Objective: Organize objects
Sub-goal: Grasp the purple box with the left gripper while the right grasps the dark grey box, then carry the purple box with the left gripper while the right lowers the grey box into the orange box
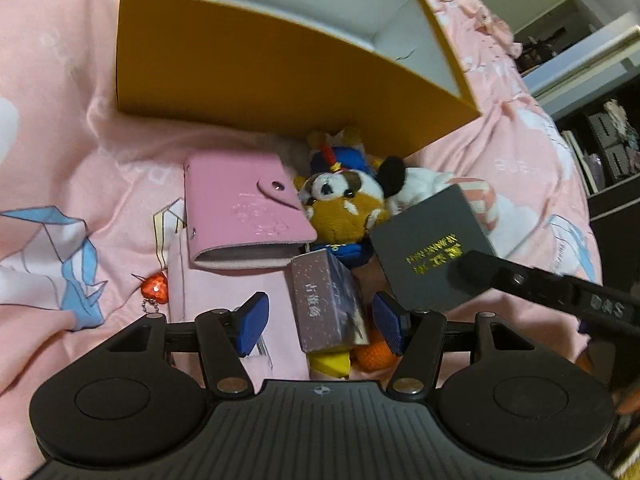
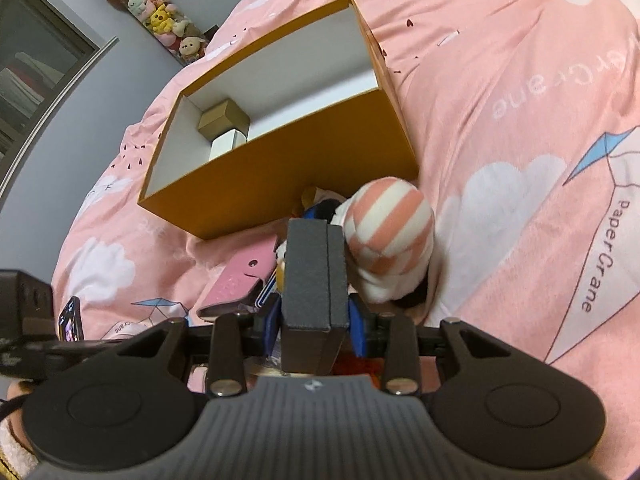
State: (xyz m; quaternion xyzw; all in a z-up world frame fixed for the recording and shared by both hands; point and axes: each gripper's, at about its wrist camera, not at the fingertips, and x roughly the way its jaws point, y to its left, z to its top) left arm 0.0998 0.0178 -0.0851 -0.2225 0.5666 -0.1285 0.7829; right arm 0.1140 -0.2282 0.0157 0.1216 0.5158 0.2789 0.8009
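1. The right tool (image 2: pixel 314 326) is clenched on the dark grey box (image 2: pixel 316 276), its blue pads pressing the box's two broad faces near the lower end; the box stands tilted, above the heap of toys on the bed (image 2: pixel 520 160)
2. The left tool (image 1: pixel 320 320) is released, its pads spread either side of a small purple carton (image 1: pixel 326 300) without touching it, so that carton looks like the next pick
3. The orange storage box (image 2: pixel 280 168) lies just beyond the heap, open-topped, with a tan carton (image 2: pixel 222 120) and a white one (image 2: pixel 226 142) already in its left end; most of its floor is bare
4. To do this step well, lift the dark grey box straight up first, so its lower edge does not drag the striped plush (image 2: pixel 390 232) or the red panda toy (image 1: pixel 344 208) along
5. Carry it over the near orange wall with room to spare, since a clipped rim could shove the light box across the soft bedding
6. Set it down flat beside the two cartons and square to the wall, which would keep space for the pink wallet (image 1: pixel 244 208) and the plush toys
7. Loosen the grip only once the box rests on the floor of the storage box, as the hold sits low and the box may tip
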